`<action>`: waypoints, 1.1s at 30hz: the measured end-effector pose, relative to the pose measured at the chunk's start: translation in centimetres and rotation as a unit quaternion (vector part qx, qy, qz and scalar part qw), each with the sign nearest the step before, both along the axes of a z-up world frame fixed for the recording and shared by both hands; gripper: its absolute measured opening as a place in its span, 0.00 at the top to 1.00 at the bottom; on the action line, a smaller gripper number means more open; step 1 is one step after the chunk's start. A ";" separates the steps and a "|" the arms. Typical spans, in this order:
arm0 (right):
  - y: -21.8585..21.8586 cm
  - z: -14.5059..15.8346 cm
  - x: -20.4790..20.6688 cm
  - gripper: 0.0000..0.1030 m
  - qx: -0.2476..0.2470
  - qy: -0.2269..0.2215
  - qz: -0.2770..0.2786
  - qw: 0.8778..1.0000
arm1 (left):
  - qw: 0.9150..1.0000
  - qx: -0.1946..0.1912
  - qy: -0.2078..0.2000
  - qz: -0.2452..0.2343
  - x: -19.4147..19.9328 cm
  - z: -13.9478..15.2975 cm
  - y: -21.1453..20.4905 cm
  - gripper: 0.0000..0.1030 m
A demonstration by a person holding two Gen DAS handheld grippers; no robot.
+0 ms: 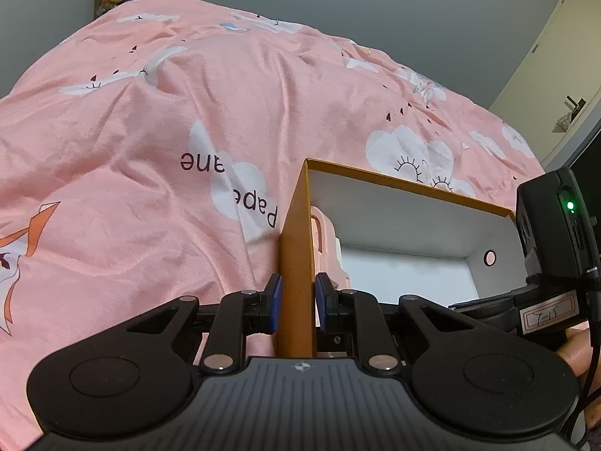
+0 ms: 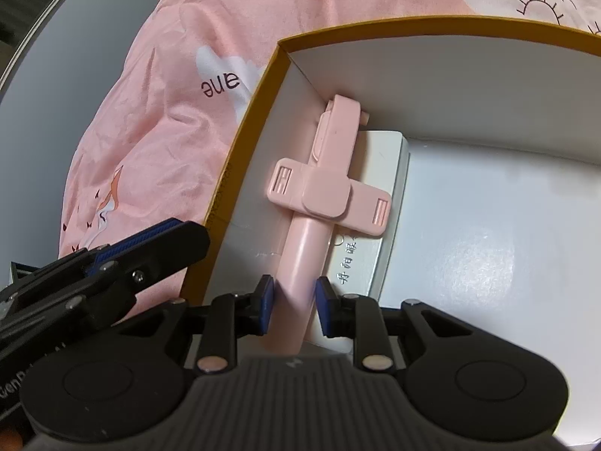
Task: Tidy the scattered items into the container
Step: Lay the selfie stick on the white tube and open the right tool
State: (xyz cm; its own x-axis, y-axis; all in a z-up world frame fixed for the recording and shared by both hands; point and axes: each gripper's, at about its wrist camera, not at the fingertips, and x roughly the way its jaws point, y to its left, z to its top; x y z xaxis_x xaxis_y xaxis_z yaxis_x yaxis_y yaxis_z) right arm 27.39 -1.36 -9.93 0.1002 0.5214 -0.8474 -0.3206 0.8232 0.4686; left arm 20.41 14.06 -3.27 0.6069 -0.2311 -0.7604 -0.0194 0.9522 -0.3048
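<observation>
An orange cardboard box with a white inside sits on a pink bedspread. My left gripper is shut on its near side wall, one blue pad on each face. Inside the box, a pink selfie stick with a cross-shaped phone clamp lies along the left wall, partly on a flat white packet. My right gripper is shut on the stick's round handle, whose lower end is hidden under the gripper. The left view shows only a bit of the stick behind the wall.
The pink bedspread, printed with clouds, spreads around the box. The right half of the box floor is bare white. The right gripper's black housing hangs over the box's right end. A grey wall and a door stand beyond the bed.
</observation>
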 end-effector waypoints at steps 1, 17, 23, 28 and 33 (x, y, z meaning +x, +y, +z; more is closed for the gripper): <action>-0.1 0.1 -0.1 0.73 0.000 -0.003 0.002 1.000 | 1.000 0.001 0.000 0.000 -0.1 0.0 -0.1 0.80; -1.8 1.8 -0.5 0.68 -0.084 -0.037 0.061 0.994 | 1.000 0.013 0.008 -0.004 -1.2 0.6 -1.1 0.80; -1.6 0.0 -0.1 0.68 -0.102 0.019 0.107 0.989 | 1.000 0.016 0.013 -0.009 -1.1 0.1 -1.4 0.80; -0.9 -1.8 0.5 0.69 -0.101 0.088 0.116 0.984 | 1.000 0.016 0.017 -0.003 -1.0 -0.3 -1.0 0.80; 0.4 -1.9 0.3 0.78 -0.111 0.078 0.119 0.984 | 1.000 0.014 0.020 -0.003 -0.8 -0.6 -0.9 0.80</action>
